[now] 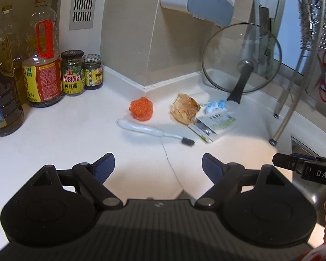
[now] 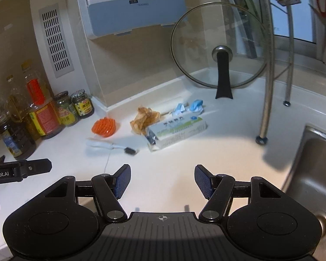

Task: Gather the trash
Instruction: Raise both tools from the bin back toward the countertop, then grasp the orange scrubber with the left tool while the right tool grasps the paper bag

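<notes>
Trash lies on the white counter near the corner: a crumpled brown wrapper, an opened white and green medicine box, crumpled blue and white paper, and an orange mesh ball. A white toothbrush lies in front of the ball. My left gripper is open and empty, short of the toothbrush. My right gripper is open and empty, in front of the box.
Oil bottles and sauce jars stand at the left. A glass pot lid leans on the back wall. A metal rack leg and a steel sink are at the right.
</notes>
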